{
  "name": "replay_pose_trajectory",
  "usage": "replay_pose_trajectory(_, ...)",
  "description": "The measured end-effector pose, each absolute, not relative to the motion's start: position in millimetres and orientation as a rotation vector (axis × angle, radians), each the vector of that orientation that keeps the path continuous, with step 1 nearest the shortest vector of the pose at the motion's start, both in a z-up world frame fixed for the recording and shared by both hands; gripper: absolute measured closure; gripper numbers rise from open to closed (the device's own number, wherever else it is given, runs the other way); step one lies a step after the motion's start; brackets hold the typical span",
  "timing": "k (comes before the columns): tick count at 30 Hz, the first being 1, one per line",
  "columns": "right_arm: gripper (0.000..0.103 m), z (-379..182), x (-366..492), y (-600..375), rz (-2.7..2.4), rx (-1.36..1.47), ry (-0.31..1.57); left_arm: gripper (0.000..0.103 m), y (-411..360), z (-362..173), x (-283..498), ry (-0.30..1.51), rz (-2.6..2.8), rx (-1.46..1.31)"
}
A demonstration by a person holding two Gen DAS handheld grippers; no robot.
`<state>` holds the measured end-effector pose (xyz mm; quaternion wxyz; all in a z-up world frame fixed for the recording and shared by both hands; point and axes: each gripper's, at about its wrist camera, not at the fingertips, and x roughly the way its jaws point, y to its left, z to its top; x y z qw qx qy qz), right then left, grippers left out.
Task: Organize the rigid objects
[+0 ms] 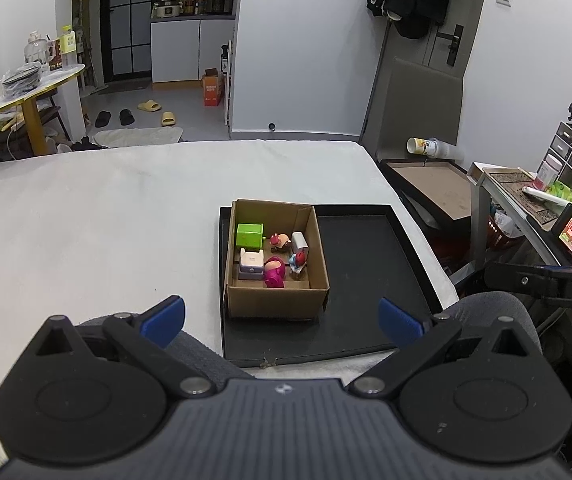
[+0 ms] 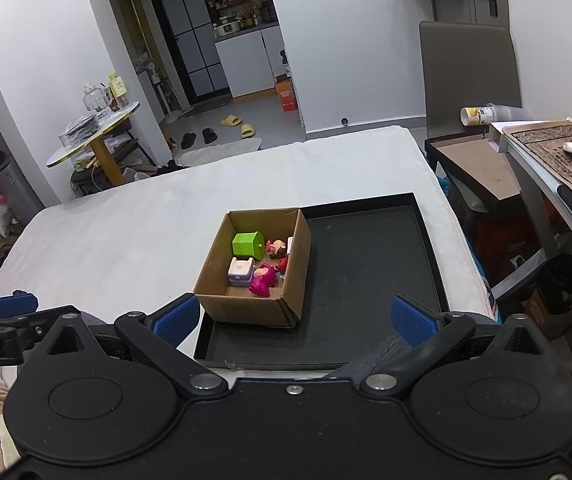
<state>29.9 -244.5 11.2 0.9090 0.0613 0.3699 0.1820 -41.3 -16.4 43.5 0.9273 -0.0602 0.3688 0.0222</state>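
Left wrist view shows the left gripper [image 1: 282, 320] with jaws spread wide and empty, held back from a cardboard box [image 1: 276, 300] that sits just ahead of them, on the left part of a black tray [image 1: 365, 280] on a white-covered surface [image 1: 86, 220]. Inside the box are small toys: a green cube [image 1: 250, 236], a magenta figure [image 1: 274, 272], a pale lilac case [image 1: 251, 264]. The right gripper [image 2: 293, 318] is likewise released and empty, box ahead and slightly left. The toys seem gathered already, so either the sorting is done or they are about to be lifted out; reaching in calls for descending between the box's walls, which crowd the toys.
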Motion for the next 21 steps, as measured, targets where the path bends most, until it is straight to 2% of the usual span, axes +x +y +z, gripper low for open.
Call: replay_pose_trajectory(21, 0.000, 1.7, 40.7, -233.9, 0.354, 0.121, 0.804, 0.001, -6.1, 30.5, -29.1, 0.785, 0.036, -0.139)
